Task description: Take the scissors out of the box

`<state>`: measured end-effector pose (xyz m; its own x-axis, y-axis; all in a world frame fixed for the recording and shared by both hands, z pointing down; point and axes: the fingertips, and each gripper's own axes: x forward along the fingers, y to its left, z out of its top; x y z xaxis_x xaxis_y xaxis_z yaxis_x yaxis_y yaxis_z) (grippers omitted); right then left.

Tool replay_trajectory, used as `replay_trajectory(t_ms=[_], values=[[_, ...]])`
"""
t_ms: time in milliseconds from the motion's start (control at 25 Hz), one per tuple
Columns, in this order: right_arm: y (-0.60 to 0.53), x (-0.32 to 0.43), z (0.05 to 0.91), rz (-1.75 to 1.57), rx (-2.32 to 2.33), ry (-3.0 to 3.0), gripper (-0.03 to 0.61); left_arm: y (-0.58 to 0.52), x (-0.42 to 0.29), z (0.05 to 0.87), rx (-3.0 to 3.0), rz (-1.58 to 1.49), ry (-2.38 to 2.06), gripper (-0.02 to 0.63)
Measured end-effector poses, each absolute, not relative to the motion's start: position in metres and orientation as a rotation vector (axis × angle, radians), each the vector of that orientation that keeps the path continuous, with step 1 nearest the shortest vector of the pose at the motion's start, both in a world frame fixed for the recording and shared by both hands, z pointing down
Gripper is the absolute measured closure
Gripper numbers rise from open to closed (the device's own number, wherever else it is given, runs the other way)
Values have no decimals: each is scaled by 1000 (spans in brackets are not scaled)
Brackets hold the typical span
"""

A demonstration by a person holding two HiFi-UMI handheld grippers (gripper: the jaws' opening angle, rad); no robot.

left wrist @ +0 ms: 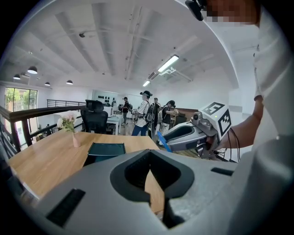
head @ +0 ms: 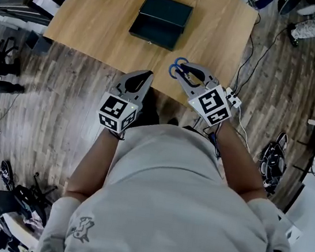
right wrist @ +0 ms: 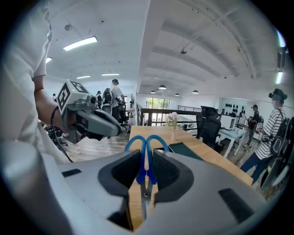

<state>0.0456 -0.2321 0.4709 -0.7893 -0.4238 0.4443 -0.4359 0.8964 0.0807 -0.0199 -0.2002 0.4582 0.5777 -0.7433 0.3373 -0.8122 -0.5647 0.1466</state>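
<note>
Currently the right gripper (right wrist: 147,154) is clamped on the scissors (right wrist: 144,172). Its jaws stand about half apart, with the pads pressing on the scissors from both sides near the pivot. The blue handle loops stick out past the jaw tips and the blades point back into the gripper body.

The scissors are out of the box (head: 156,32) and up in the air, over the near edge of the wooden table (head: 91,20). They're well apart from the box and touch nothing but the pads.

The left gripper (left wrist: 149,154) has its jaws closed tip to tip with nothing between them; only table wood shows through the gap behind the tips. It hangs just beside the right one, at the table's near edge, and isn't touching the scissors or the table.

The box is dark green, lid open, and sits mid-table on the far side of both grippers. I can't tell what's inside from here. A small vase of flowers (left wrist: 75,137) stands beyond it, near the far edge.
</note>
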Motion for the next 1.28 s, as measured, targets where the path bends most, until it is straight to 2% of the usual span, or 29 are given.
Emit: replay_trajectory(t_ms=[800, 1280], values=[[-167, 66, 424, 14, 636, -2723, 486, -128, -29, 419, 2490, 298, -1403, 609], [-128, 43, 413, 14, 720, -2719, 485, -88, -62, 404, 2559, 281, -1345, 609]])
